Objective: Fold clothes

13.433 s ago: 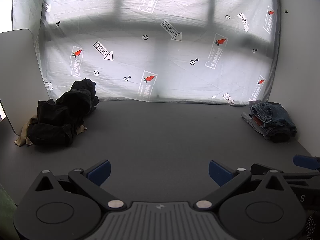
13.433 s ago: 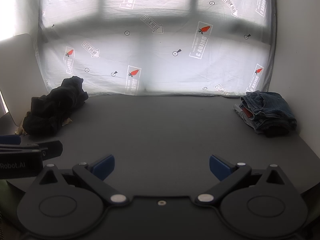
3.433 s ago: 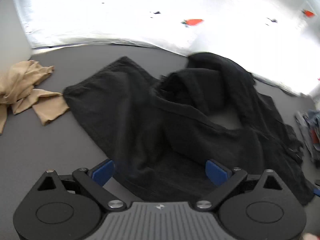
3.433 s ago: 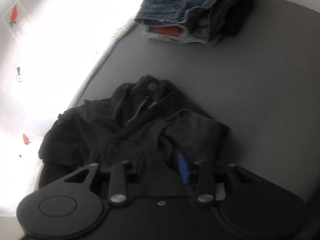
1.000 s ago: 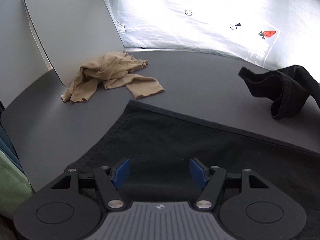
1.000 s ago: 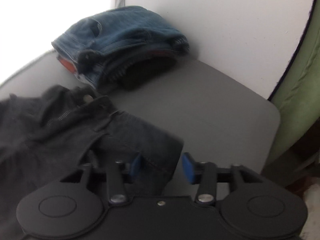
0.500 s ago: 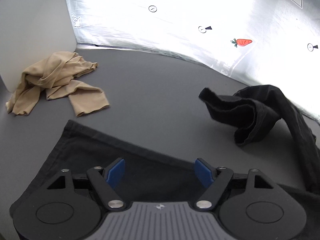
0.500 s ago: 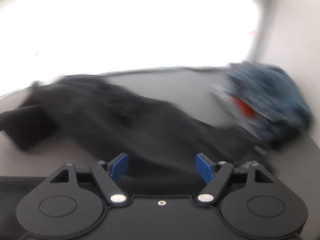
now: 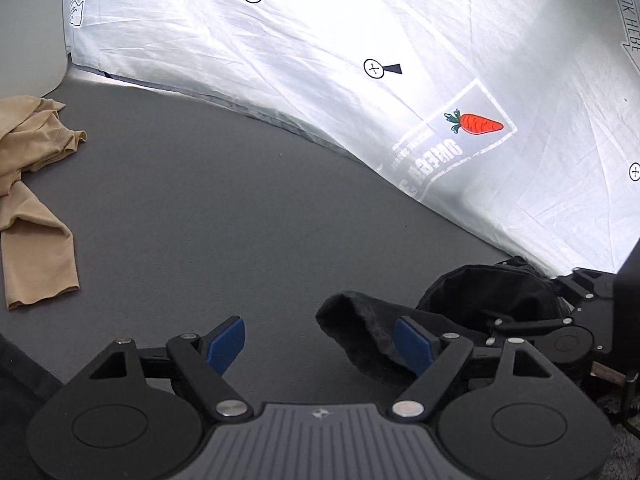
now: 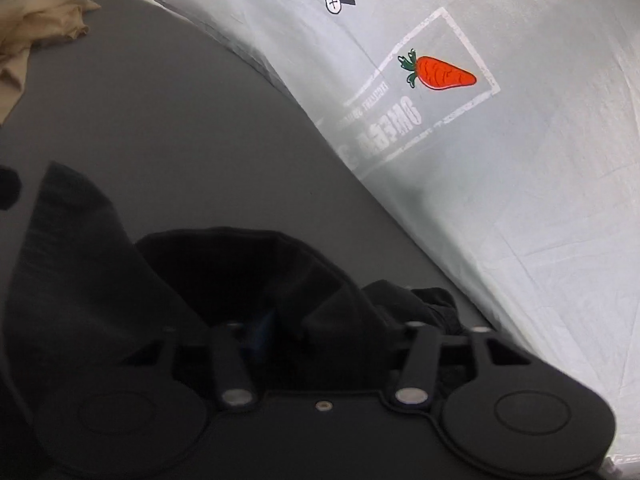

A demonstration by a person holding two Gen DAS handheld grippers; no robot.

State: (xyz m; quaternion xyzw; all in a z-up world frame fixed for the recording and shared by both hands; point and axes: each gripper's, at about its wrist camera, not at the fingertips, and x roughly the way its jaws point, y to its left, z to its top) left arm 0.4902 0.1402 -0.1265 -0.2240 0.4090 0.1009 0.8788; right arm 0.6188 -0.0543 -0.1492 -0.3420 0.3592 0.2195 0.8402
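Note:
A black garment (image 9: 472, 300) lies bunched on the grey table (image 9: 224, 216) at the lower right of the left wrist view. My left gripper (image 9: 320, 338) is open and empty, with a rolled black fold (image 9: 360, 336) just inside its right finger. In the right wrist view the black garment (image 10: 224, 280) is heaped over my right gripper (image 10: 276, 328); its fingers are close together in the cloth and mostly hidden, only a blue pad (image 10: 262, 330) shows. The right gripper's body (image 9: 560, 332) appears at the right edge of the left wrist view.
A beige garment (image 9: 32, 184) lies crumpled at the table's left, also at the top left of the right wrist view (image 10: 36, 20). A white sheet with carrot prints (image 9: 476, 124) hangs along the table's far edge.
My left gripper has swung right and moved closer to the bunched black fold. My right gripper has moved in over the same bunched end and closed into the cloth; its view has gone from blurred to steady.

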